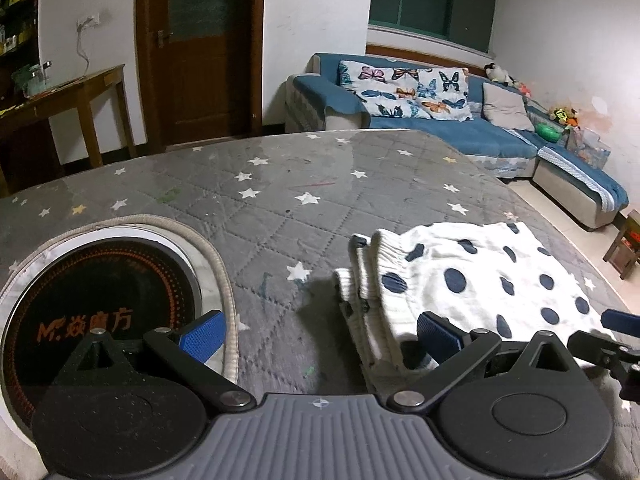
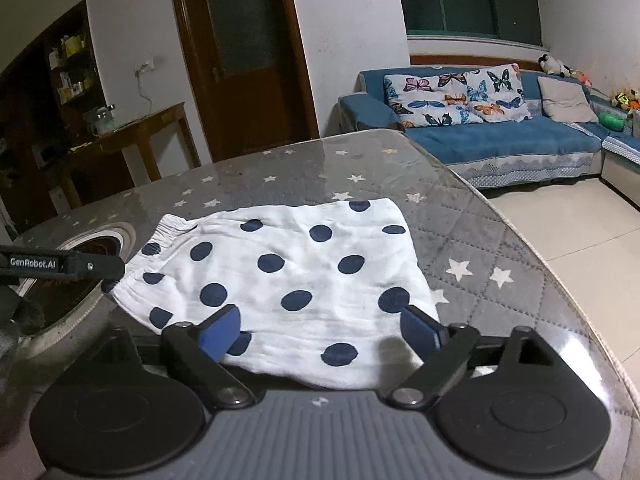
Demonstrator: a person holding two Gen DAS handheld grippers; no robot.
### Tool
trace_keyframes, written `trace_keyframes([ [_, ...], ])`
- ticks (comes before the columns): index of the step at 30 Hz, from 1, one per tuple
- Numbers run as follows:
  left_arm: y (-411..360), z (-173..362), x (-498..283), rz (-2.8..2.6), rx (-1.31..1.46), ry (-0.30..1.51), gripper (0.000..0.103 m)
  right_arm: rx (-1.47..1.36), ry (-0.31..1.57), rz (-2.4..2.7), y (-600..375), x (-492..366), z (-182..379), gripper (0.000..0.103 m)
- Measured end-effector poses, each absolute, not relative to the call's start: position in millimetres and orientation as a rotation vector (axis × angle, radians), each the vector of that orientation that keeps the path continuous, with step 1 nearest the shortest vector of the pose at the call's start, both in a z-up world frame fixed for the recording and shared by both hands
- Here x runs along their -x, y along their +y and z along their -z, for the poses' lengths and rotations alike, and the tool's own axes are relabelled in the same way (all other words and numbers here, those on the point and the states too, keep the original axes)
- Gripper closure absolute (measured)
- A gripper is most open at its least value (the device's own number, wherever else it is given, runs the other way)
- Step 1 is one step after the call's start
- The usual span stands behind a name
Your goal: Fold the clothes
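Folding looks nearly finished: we hold the left claw [image 1: 316, 332] and right claw [image 2: 320, 326] wide and empty over the spotted shorts [image 2: 280, 280], folded flat beside the table's [image 2: 500, 240] stove ring [image 1: 116, 304]. Next likely means squaring edges.

"GenRobot.AI" on the left gripper [image 2: 64, 266]; cooktop [image 1: 100, 312] logo (partly legible).

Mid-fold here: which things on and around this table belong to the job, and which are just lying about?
Job:
spotted garment
left gripper, jaws open
right gripper, jaws open
table

Lying about:
round cooker set in the table
sofa
butterfly pillows
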State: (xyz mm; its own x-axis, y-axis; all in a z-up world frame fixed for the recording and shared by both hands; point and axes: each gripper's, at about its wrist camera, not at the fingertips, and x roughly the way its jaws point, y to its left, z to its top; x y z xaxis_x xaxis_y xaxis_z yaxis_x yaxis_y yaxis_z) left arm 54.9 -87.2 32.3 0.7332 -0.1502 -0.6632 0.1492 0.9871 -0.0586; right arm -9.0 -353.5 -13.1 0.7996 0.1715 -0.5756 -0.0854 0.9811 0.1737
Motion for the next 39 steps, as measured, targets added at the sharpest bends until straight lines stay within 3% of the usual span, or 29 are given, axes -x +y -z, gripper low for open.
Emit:
trace_keyframes([
  [8, -85.4, -36.7, -34.8, 0.200, 0.008, 0.704, 0.000, -0.112, 0.599, -0.112, -343.3, 22.6, 7.5, 0.000],
  [39, -87.1, -35.0, 39.5, 0.282, -0.055, 0.653, 0.000, -0.162, 0.511, -0.015, -326.2, 75.2, 9.2, 0.000],
])
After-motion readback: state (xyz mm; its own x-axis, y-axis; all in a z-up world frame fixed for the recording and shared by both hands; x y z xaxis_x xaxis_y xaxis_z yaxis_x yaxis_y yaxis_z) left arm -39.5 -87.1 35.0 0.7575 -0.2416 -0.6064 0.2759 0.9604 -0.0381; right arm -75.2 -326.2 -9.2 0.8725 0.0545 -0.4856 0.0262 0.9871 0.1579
